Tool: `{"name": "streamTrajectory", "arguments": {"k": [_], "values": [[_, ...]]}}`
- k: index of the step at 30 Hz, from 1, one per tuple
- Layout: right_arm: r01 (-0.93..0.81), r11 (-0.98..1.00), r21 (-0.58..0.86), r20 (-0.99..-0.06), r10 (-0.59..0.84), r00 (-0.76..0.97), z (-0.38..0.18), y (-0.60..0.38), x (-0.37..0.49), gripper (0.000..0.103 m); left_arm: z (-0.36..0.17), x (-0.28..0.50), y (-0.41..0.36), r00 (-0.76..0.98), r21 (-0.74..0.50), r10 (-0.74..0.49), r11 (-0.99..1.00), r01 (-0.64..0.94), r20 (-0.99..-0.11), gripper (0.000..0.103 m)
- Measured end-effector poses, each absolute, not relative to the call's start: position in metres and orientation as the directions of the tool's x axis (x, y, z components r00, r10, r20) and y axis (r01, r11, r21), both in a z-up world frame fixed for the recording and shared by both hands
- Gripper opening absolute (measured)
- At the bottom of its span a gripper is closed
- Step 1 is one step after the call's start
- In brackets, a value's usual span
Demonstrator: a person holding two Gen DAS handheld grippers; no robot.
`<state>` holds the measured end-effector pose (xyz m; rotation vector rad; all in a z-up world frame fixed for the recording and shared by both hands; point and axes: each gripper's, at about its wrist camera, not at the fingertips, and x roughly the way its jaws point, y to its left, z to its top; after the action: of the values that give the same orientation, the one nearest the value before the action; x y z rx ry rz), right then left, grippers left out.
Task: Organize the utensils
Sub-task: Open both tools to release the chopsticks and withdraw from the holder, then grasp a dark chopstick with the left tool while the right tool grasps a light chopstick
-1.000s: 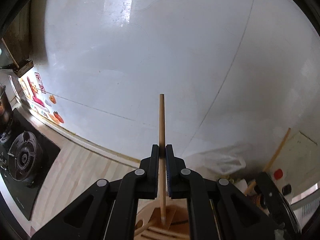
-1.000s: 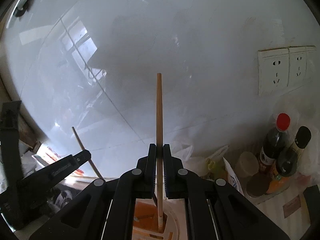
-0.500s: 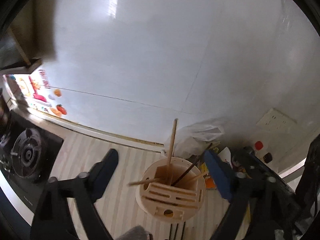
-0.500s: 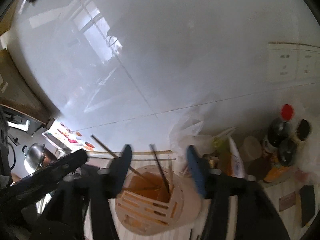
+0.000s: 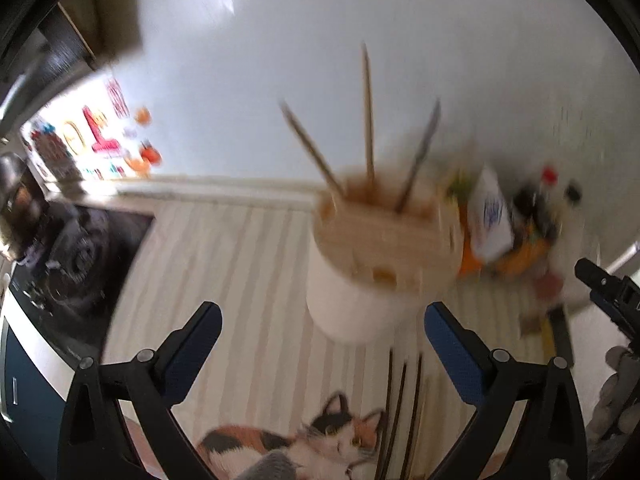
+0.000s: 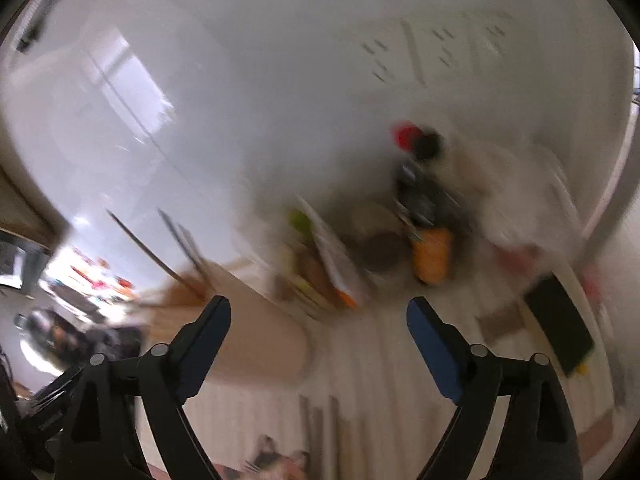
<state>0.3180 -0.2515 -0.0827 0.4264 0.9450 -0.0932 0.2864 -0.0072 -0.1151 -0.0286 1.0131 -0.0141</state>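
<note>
— Where is the chopstick holder?

— The round chopstick holder (image 5: 372,264) stands on the striped counter (image 5: 240,280), just past my left gripper (image 5: 322,344) and a bit to the right of the middle. Three chopsticks (image 5: 368,120) stick up out of it and lean apart. From my right gripper (image 6: 318,338) I see the holder (image 6: 256,332) low on the left, behind my left finger. That view is very blurry.

— Are more chopsticks lying around?

— Yes. A few dark chopsticks (image 5: 404,404) lie flat on the counter between my left fingers, next to a cat picture (image 5: 320,448).

— What do your grippers hold?

— Nothing. My left jaws are opening and stand very wide, with only air between the blue pads (image 5: 452,356). My right jaws are opening too, wide, with nothing between them.

— What else is there?

— A black stove (image 5: 76,256) on the left, and bottles (image 6: 420,184) and packets by the white wall, too blurry to name.
</note>
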Motion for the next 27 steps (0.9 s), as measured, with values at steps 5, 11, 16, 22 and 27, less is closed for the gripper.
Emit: {"name": "streamTrajectory", "arguments": {"k": [5, 11, 16, 22, 27], "values": [[0.341, 0.911, 0.231, -0.899, 0.066, 0.433, -0.145, -0.280, 0.288, 0.091, -0.188, 0.273, -0.046, 0.401, 0.022, -0.015, 0.996, 0.088, -0.916, 0.103], [0.391, 0.908, 0.153, -0.981, 0.093, 0.169, -0.233, -0.296, 0.249, 0.054, -0.273, 0.266, -0.083, 0.209, 0.002, -0.037, 0.983, 0.184, -0.977, 0.084], [0.385, 0.914, 0.130, -0.992, 0.118, 0.055, -0.278, -0.292, 0.224, 0.039, -0.317, 0.267, -0.091, 0.116, -0.010, -0.035, 0.979, 0.205, -0.993, 0.050], [0.378, 0.919, 0.110, -0.994, 0.113, 0.016, -0.299, -0.291, 0.215, 0.023, -0.328, 0.268, -0.093, 0.104, 0.005, -0.018, 0.975, 0.223, -0.994, 0.044], [0.373, 0.924, 0.086, -0.996, 0.094, -0.003, -0.309, -0.293, 0.217, 0.019, -0.328, 0.268, -0.094, 0.102, 0.006, -0.018, 0.974, 0.226, -0.995, 0.044]]}}
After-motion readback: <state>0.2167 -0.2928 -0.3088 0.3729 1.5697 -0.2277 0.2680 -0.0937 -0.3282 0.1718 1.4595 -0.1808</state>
